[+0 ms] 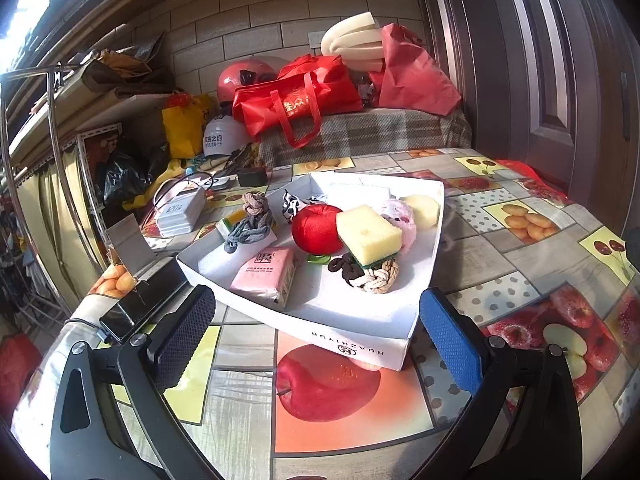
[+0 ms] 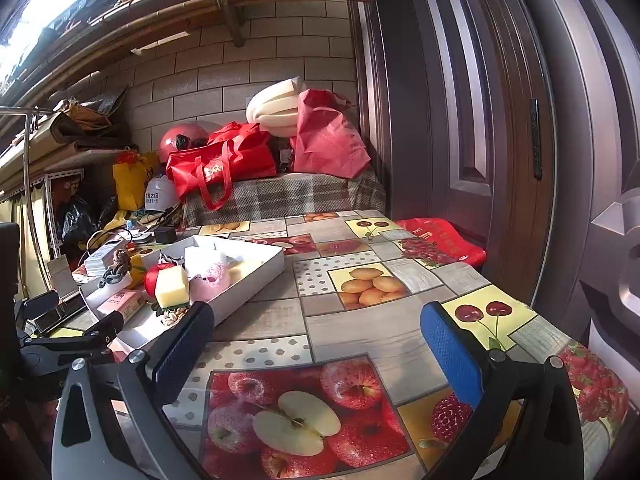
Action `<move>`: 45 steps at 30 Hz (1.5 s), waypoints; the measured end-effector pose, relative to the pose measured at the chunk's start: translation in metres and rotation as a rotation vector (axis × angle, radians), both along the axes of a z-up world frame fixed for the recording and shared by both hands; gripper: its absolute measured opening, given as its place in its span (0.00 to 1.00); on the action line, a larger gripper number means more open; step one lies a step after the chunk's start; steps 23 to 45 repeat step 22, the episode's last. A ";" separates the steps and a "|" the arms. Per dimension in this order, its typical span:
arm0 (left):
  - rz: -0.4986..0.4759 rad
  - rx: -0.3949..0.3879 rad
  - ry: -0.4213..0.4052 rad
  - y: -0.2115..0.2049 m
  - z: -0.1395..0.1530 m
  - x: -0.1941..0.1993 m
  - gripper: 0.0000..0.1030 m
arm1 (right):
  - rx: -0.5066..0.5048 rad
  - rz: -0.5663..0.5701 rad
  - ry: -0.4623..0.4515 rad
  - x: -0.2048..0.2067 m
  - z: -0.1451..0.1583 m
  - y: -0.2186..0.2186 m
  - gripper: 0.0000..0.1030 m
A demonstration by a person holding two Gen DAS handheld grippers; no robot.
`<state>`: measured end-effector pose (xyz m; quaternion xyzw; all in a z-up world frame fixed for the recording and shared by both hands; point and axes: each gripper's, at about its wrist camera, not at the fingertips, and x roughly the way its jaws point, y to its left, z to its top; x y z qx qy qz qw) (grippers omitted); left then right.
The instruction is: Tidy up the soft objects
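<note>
**White box nearly full, one knot still on the rim**

White cardboard box point(image 1: 360, 344) sits on the fruit-print desk point(image 1: 500, 248), directly ahead of the left claw point(image 1: 316, 332). Left claw: fingers spread wide, nothing between them, hovering just short of the box's near wall. Right claw point(image 2: 316, 344): likewise wide open and empty, over bare desk to the right of the box, well apart from any soft item.

Contents of box, left wrist view:
- red satin ball point(image 1: 314, 228), centre
- yellow sponge point(image 1: 368, 234) with green scouring side, leaning on the ball and lying over the knots below
- pink knitted piece point(image 1: 402, 218) behind the sponge
- pale round foam piece point(image 1: 422, 210) at the far right corner
- black-and-white patterned cloth point(image 1: 294, 204) at the back
- pink tissue pack point(image 1: 266, 274), near left
- dark brown knot point(image 1: 346, 268) touching a beige rope knot point(image 1: 380, 278), near centre

Grey braided rope knot point(image 1: 250, 220) lies across the box's left rim, partly over a second sponge point(image 1: 230, 222) just outside; whether it counts as inside I cannot tell.

Judgement: gathering is mostly done. Remaining, apparently: the grey knot and the outside sponge, possibly tidying the pile. Left claw is better placed for both.
</note>
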<state>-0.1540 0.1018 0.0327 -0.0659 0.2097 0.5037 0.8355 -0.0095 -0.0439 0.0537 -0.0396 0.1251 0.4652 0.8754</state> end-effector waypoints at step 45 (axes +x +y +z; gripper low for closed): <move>-0.033 -0.041 -0.031 0.003 -0.002 -0.003 1.00 | -0.005 0.005 0.083 0.015 -0.002 0.002 1.00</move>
